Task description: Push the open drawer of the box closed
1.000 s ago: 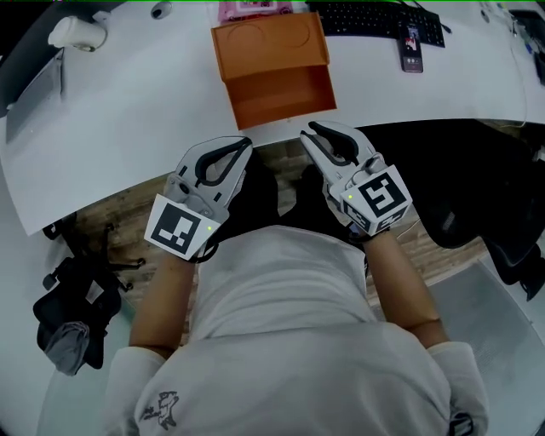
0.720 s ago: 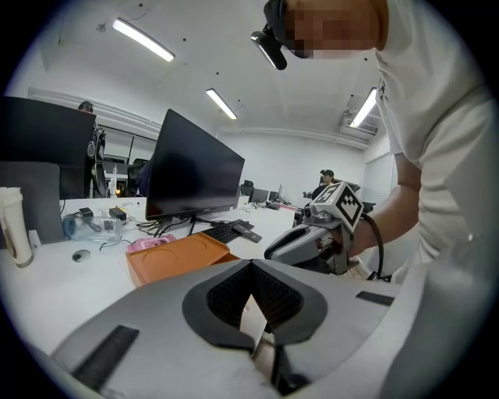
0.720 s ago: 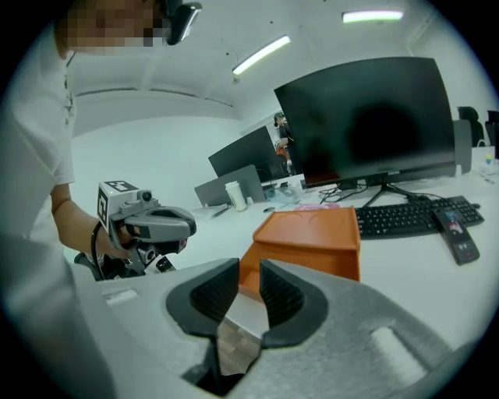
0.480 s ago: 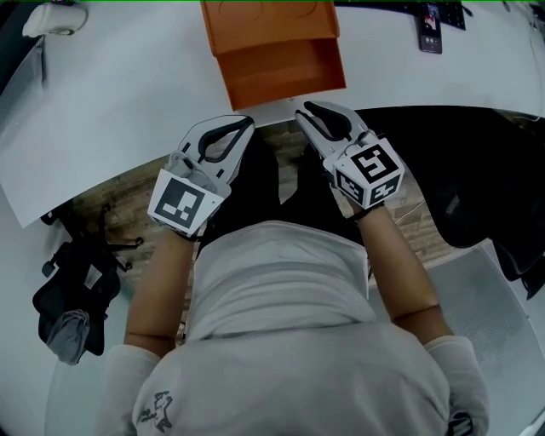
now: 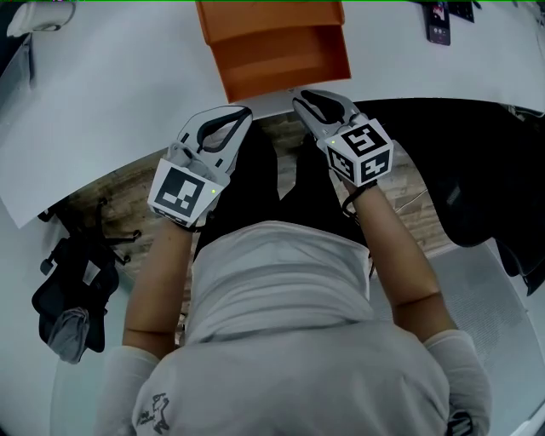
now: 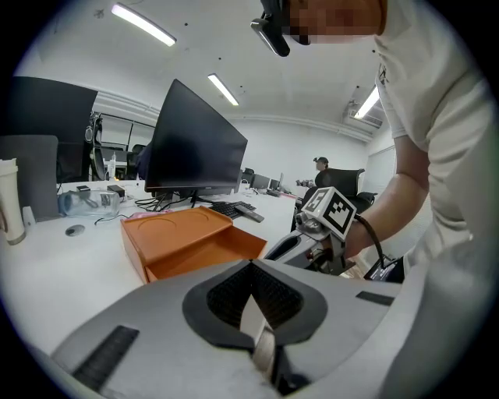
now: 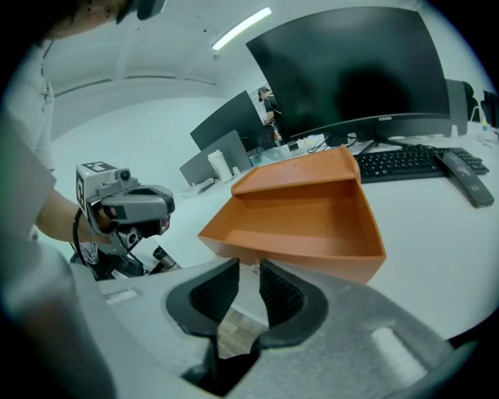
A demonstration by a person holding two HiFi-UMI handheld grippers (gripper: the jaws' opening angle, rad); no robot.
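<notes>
The orange box [image 5: 268, 13] stands on the white desk [image 5: 128, 102] with its drawer [image 5: 285, 60] pulled out toward me. In the right gripper view the empty drawer [image 7: 304, 218] fills the middle, just beyond my jaws. My right gripper [image 5: 298, 97] hovers at the desk edge, close to the drawer's front wall; a narrow gap shows between its pads and nothing is in it. My left gripper [image 5: 245, 112] sits a little lower and to the left, below the desk edge, with its tips together and empty.
A keyboard [image 7: 398, 164] and a large monitor [image 7: 351, 70] stand behind the box. A phone [image 5: 438, 21] lies at the far right of the desk. A black chair [image 5: 477, 170] is on my right and a dark bag [image 5: 72, 281] is on the floor at left.
Both grippers have moved forward toward the desk edge. The right one now sits closer to the drawer front. The head view has tilted, so the box sits higher in frame.
</notes>
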